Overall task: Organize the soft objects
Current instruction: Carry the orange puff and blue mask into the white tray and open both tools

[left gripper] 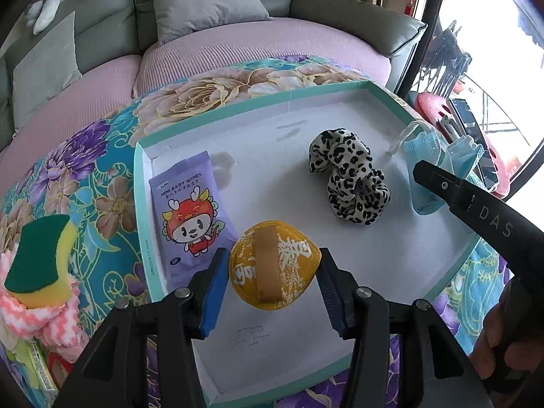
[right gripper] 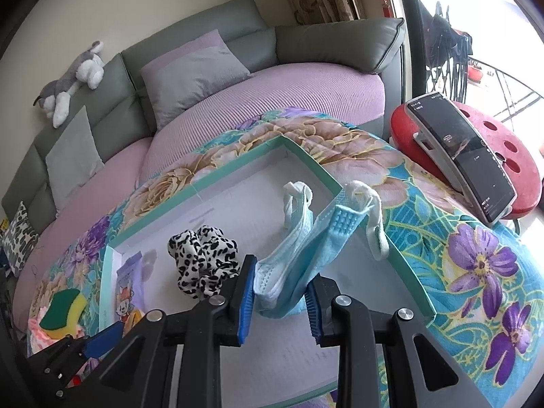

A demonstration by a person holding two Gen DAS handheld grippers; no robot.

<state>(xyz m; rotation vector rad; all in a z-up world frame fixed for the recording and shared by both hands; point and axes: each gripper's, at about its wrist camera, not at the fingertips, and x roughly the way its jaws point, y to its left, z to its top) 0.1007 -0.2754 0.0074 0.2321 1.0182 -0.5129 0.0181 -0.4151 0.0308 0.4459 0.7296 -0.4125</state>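
Our left tool (left gripper: 273, 292) grips the yellow puff (left gripper: 274, 265) just above the tray (left gripper: 190, 129) floor, strap running away from us, while our right tool (right gripper: 280, 297) clamps the blue mask (right gripper: 299, 255) over the tray's right side. Beside the puff lie the wipes (left gripper: 190, 210); beyond it lies the scrunchie (left gripper: 346, 180), between both tools. A sponge (left gripper: 37, 255) waits outside, nearer our left hand.

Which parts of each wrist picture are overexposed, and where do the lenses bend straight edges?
Left wrist view: the window at upper right is blown out to white; the teal box rim bows as a curve; the corners go black. Right wrist view: the window is again washed out, the box rim curves, and the sofa arcs.
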